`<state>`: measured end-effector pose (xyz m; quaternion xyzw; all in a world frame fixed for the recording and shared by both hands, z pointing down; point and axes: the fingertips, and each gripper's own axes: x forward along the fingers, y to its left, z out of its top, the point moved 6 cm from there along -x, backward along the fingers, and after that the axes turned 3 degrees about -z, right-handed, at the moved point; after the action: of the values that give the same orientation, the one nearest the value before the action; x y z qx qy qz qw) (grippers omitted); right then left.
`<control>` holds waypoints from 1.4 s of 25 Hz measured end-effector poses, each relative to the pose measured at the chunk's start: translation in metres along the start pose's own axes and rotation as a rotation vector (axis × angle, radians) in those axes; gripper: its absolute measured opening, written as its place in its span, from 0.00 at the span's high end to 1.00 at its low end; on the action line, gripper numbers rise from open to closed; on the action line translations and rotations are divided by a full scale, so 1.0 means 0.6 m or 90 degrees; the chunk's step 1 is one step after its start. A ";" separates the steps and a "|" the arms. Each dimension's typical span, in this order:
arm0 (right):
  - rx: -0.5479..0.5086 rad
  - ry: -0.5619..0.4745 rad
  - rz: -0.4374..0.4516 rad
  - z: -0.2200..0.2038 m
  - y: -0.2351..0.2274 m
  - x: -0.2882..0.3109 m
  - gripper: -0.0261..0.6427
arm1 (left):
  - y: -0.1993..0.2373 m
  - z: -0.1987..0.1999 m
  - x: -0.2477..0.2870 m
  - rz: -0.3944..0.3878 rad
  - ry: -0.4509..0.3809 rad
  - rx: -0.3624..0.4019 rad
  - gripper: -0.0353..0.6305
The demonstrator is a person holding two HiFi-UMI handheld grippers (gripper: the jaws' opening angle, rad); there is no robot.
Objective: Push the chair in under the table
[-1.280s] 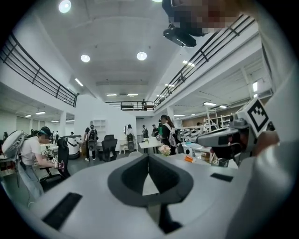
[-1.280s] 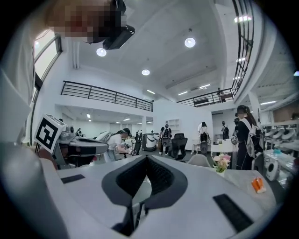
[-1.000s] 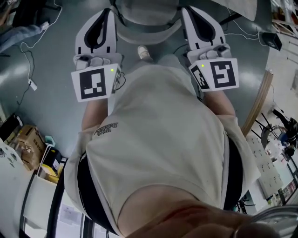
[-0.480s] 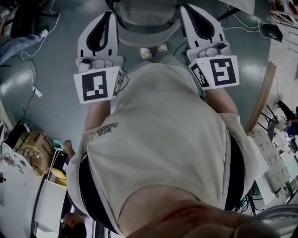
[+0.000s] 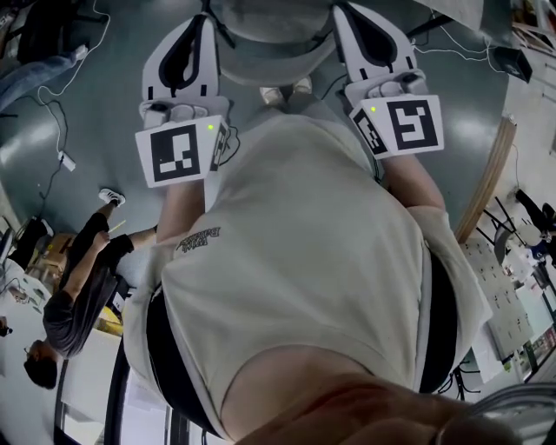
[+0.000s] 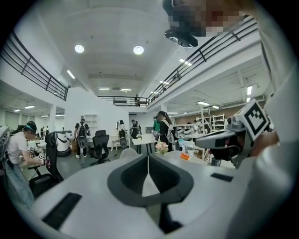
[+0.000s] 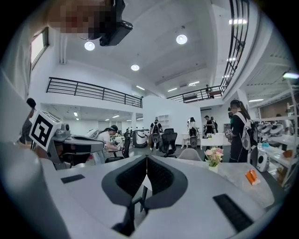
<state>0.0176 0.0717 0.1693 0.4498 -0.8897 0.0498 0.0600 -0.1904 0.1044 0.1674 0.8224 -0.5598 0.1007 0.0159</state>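
A passer-by (image 5: 82, 278) has walked in behind the left gripper (image 5: 205, 24); it and the right gripper (image 5: 340, 12), jaws closed on nothing, have barely shifted; the chair (image 5: 269, 39) sits just ahead between them, so the push looks unfinished.

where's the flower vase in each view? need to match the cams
Head view: not in it.
Left gripper view: flower vase just right of centre, mid-height.
Right gripper view: right of centre.
Shared landmark: black office chair, left of the vase in both gripper views.
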 end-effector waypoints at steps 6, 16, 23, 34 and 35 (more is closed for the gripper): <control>0.046 0.055 -0.017 -0.039 -0.050 0.022 0.95 | 0.015 -0.020 0.037 0.005 0.048 -0.031 0.93; 0.082 0.178 -0.075 -0.163 -0.139 0.065 0.94 | 0.065 -0.135 0.134 -0.007 0.172 -0.041 0.93; 0.136 0.266 -0.096 -0.259 -0.185 0.085 0.79 | 0.088 -0.257 0.192 -0.022 0.256 -0.059 0.81; 0.171 0.401 -0.138 -0.457 -0.218 0.121 0.69 | 0.132 -0.486 0.264 -0.027 0.423 -0.086 0.71; 0.179 0.411 -0.142 -0.476 -0.219 0.124 0.67 | 0.136 -0.510 0.267 -0.029 0.439 -0.088 0.70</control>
<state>0.0975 -0.0239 0.4674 0.5089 -0.7548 0.3041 0.2807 -0.2545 -0.0308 0.4895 0.7493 -0.5085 0.3338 0.2619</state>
